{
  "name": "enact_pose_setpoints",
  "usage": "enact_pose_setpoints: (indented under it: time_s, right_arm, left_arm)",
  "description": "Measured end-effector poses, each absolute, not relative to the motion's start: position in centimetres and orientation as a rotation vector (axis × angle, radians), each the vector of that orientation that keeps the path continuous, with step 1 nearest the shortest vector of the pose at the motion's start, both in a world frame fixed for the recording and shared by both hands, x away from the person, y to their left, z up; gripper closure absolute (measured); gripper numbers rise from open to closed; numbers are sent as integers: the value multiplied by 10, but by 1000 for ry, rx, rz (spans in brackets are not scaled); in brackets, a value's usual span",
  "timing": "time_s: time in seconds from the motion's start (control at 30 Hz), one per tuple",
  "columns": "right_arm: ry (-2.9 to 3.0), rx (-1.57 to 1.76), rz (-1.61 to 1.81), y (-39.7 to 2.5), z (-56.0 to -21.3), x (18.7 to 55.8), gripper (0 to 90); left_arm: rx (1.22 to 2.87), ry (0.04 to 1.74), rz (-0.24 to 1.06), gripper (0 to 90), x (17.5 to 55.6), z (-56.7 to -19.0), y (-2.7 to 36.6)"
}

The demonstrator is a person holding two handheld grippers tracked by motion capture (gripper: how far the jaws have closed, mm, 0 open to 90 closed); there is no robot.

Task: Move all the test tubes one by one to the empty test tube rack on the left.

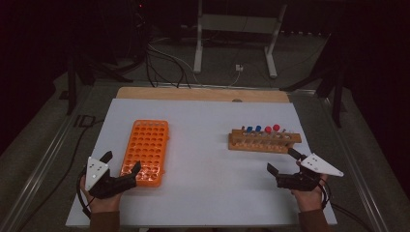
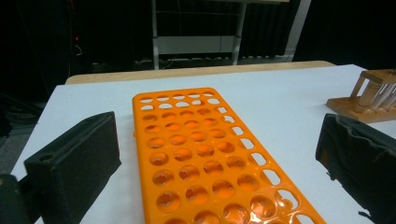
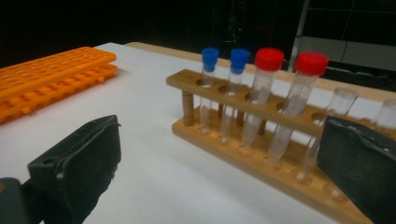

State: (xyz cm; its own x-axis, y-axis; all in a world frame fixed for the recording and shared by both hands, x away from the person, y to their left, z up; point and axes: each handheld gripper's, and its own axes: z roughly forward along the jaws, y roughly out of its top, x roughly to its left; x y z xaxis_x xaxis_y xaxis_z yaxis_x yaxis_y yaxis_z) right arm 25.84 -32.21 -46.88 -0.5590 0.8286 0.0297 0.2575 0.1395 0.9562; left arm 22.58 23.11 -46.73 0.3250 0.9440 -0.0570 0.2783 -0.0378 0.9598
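You are holding the left gripper (image 1: 123,164) low at the near left of the table (image 1: 208,193), and its fingers (image 2: 77,163) are standing wide apart, gripping nothing. The orange rack (image 1: 146,151) is lying between and just ahead of these fingers — in the left gripper view its near end is passing between the two pads, and its holes are looking empty.

Farther right, you are keeping the right gripper (image 1: 282,160) at the near right side, its fingers (image 3: 79,170) also spread, with nothing between them. The wooden rack (image 1: 265,140) is standing just beyond these fingertips — the right finger is covering part of its end in the right gripper view. In it are standing upright two blue-capped tubes (image 3: 209,86), then two red-capped tubes (image 3: 264,88), then clear tubes (image 3: 334,112) without caps. Both racks are resting well apart on the white surface.
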Motion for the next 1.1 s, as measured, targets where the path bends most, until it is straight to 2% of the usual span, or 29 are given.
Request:
enact_pose_setpoints:
  time_s: [0.33,0.57,0.77,0.97,1.1]
  right_arm:
    - [1873,1090,1387,-334,-438,280,6]
    - [1836,1133,1331,-349,-424,297,88]
    - [1794,1243,1285,-364,-429,318,257]
    - [1783,1363,1234,-377,-442,338,516]
    - [1808,1366,1187,-377,-449,346,612]
  left_arm:
    - [1538,1164,790,6,228,-469,232]
    - [1543,1161,791,7,228,-470,229]
    - [1540,1166,791,7,228,-470,231]
    - [1530,1167,791,7,228,-470,231]
    - [1538,1163,791,7,228,-470,231]
